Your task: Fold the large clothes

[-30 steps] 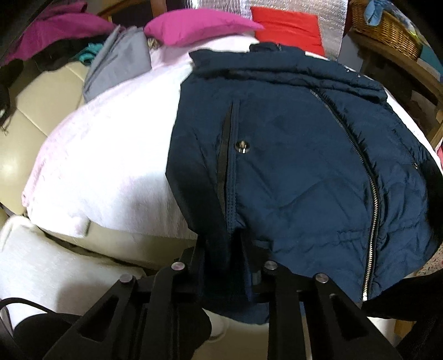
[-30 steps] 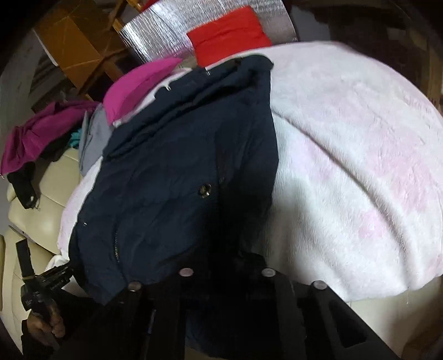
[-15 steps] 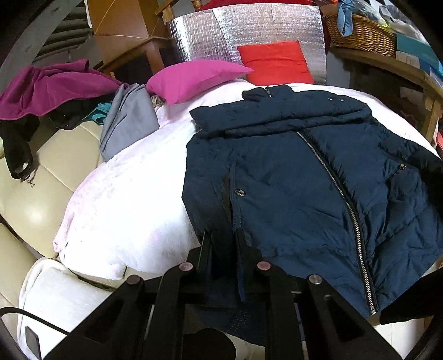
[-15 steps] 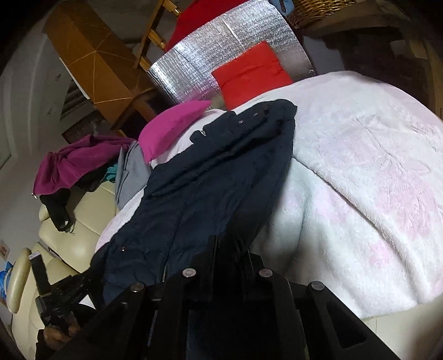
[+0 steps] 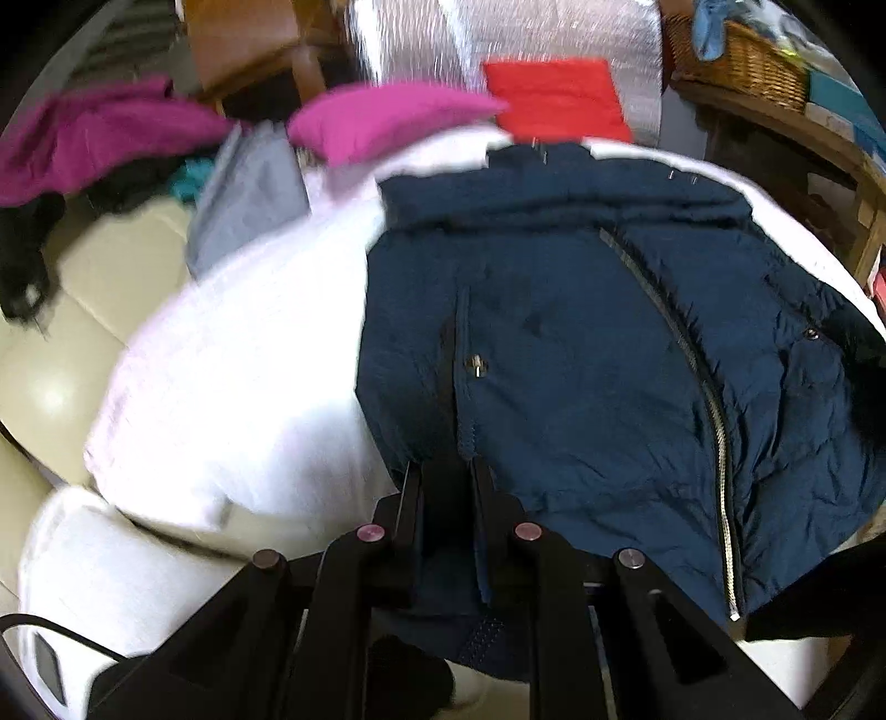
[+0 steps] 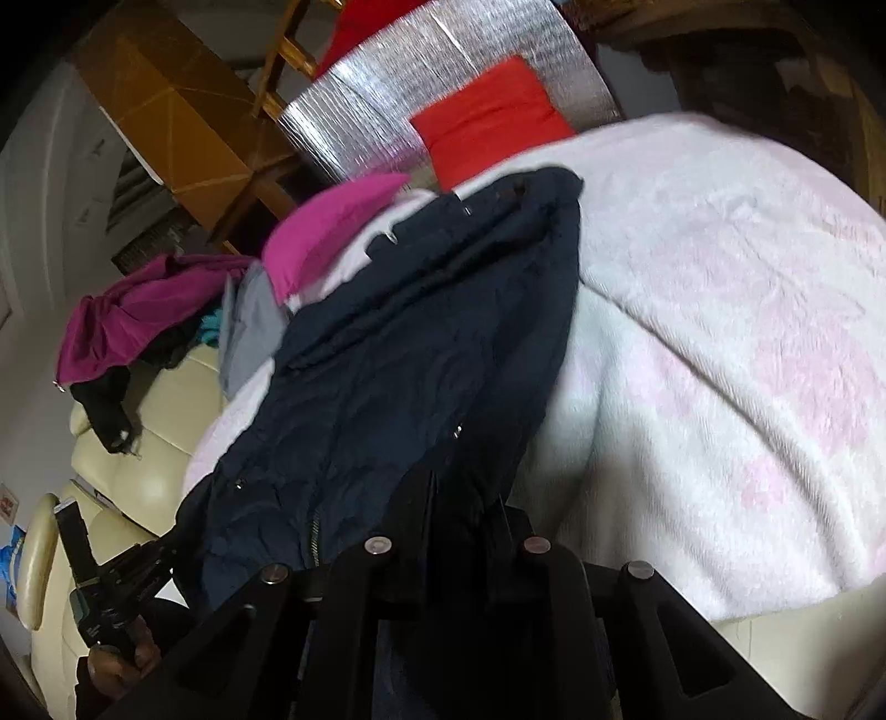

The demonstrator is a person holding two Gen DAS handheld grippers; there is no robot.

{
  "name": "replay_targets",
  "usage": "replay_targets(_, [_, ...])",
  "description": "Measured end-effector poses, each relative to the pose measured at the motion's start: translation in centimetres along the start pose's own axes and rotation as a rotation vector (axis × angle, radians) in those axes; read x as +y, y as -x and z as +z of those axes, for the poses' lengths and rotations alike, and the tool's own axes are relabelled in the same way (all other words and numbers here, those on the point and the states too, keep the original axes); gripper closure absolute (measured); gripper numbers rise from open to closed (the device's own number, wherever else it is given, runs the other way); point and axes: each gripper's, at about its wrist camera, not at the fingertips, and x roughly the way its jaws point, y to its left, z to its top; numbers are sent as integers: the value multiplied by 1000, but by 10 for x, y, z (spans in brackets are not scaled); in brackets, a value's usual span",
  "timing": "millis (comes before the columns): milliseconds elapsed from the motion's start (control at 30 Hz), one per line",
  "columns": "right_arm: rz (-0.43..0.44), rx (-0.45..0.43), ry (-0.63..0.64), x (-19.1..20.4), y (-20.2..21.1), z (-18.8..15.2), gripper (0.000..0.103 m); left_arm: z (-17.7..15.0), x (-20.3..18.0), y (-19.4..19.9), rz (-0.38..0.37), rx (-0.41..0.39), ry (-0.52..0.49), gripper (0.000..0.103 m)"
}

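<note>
A navy zip-up padded jacket (image 5: 581, 360) lies spread front-up on a white-pink fleece blanket (image 5: 238, 376), collar far away, hem towards me. My left gripper (image 5: 446, 471) is shut on the hem beside the left pocket seam. In the right wrist view the same jacket (image 6: 415, 343) runs away along the blanket (image 6: 720, 360). My right gripper (image 6: 462, 493) has the jacket's near right edge between its fingers. Its jaws are opening slightly while still pinching the fabric. The left gripper (image 6: 111, 598), held by a hand, shows at the lower left there.
A magenta pillow (image 5: 382, 119) and a red pillow (image 5: 559, 97) lean at the blanket's far end before a silver foil panel (image 6: 443, 111). A grey garment (image 5: 249, 199) and a purple one (image 5: 94, 144) lie on the cream sofa (image 5: 83, 288). A wicker basket (image 5: 736, 50) stands on the right.
Both views tipped up and then back down a little. Both grippers kept their hold on the jacket's near edge, and the jacket lies much as before.
</note>
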Motion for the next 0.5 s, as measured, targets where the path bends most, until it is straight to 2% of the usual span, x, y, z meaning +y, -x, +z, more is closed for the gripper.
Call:
replay_targets(33, [-6,24,-13,-2,-4,0,83,-1,3,-6,-19,27,17,85])
replay_targets(67, [-11,51,-30,-6,-8,-2,79,-3,6,-15,-52,70,41,76])
replay_targets(100, [-11,64,-38,-8,-10,-2,71,-5,10,-24,-88,114,66,66])
replay_targets(133, [-16,90,-44,-10,-15,-4,64,-7,14,-33,-126,156,97,62])
replay_targets(200, [-39,138,-41,-12,-23,-7,52,-10,21,-43,-165,195,154,60])
replay_targets(267, [-78,166,-3,-10,-30,-11,52,-10,26,-45,-200,194,180,60])
replay_targets(300, [-87,163,12,-9,-30,-11,56,-10,28,-45,-218,192,197,63])
replay_targets(333, [-88,151,32,-6,-27,-11,65,-10,31,-45,-232,187,215,68])
replay_targets(367, [-83,138,41,-6,-24,-11,70,-10,33,-45,-235,184,222,78])
replay_targets(433, [-63,102,40,-7,-15,-7,85,-10,37,-46,-239,183,238,84])
replay_targets(500, [-28,59,27,-8,-4,-5,88,-10,43,-46,-254,180,268,90])
